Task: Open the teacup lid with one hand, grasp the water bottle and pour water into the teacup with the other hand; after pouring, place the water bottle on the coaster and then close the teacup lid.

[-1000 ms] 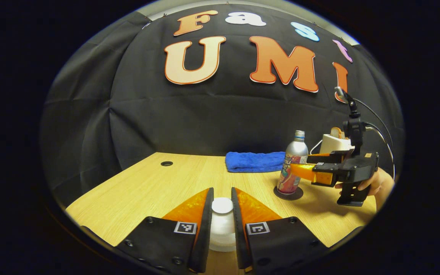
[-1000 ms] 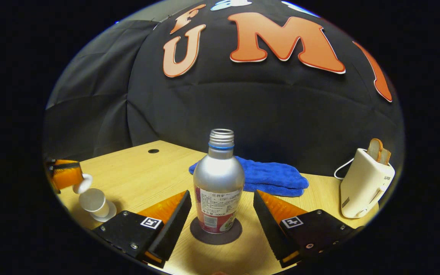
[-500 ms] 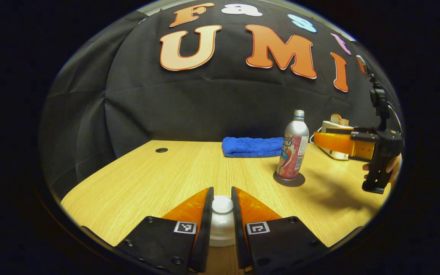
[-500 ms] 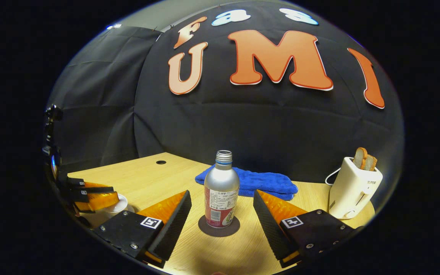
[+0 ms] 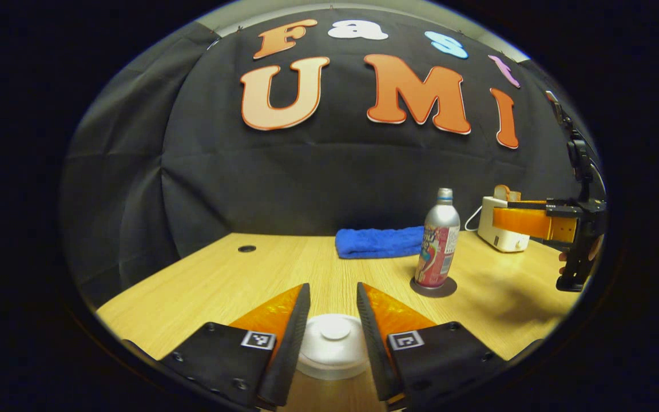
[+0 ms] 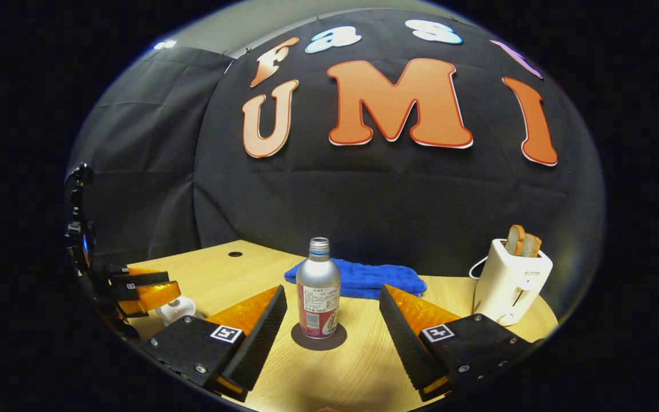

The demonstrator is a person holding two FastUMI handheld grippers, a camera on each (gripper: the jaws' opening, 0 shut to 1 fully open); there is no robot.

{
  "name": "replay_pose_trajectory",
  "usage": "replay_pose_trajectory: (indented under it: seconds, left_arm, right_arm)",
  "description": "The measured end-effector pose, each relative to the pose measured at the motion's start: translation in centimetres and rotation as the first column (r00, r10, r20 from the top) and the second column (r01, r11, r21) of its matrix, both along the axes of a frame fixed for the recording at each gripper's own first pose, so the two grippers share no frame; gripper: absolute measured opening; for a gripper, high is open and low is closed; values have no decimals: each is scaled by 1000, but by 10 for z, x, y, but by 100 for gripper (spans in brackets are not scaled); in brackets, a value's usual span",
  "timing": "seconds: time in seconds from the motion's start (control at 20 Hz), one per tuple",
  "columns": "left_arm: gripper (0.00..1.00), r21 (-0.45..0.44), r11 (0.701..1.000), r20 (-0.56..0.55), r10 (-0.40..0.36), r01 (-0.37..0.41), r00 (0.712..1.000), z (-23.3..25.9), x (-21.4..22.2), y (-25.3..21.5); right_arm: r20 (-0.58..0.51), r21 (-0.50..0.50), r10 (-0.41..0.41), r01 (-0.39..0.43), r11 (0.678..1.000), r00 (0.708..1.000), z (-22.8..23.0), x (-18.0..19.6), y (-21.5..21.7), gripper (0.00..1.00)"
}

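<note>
Both grippers spread: left astride teacup lid

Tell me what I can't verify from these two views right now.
- Teacup body: in the left gripper view the lid covers it; water level unknown.
- Lid in the right gripper view: the left gripper partly covers it.
- Water bottle: opaque, contents hidden.
- Coaster: mostly under the bottle.
- Toaster: partly behind the right gripper.
</note>
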State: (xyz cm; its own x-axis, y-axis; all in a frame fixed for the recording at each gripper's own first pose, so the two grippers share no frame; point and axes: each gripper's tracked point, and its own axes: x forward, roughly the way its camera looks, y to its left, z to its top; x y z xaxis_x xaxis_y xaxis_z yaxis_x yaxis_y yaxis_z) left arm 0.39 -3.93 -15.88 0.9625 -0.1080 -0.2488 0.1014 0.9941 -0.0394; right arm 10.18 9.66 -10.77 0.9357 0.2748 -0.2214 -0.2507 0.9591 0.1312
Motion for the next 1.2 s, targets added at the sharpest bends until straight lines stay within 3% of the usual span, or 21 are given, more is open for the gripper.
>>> replay_pose_trajectory:
  seconds: [0.1,0.15,0.3,0.5,1.2]
  left_arm:
    - [67,-10,1000,53,-9,9,999,27,3,-4]
    - [76,-14,1000,74,-8,9,997,41,4,-6]
    - [77,-40,999,139,-12,18,990,80,7,-11]
    - [99,-76,997,202,-3,18,979,124,8,-16]
    - [98,-63,998,256,-10,26,967,148,-18,-19]
  right_arm:
    - [31,-9,-20,21,1000,999,13,-4,-7,98]
    - [48,-17,-31,31,999,998,21,-7,-9,98]
    - [93,-18,-53,55,998,994,43,-17,-15,98]
    - [140,-11,-78,81,997,987,69,-32,-20,98]
    - [161,-23,-127,132,991,979,83,-72,-27,98]
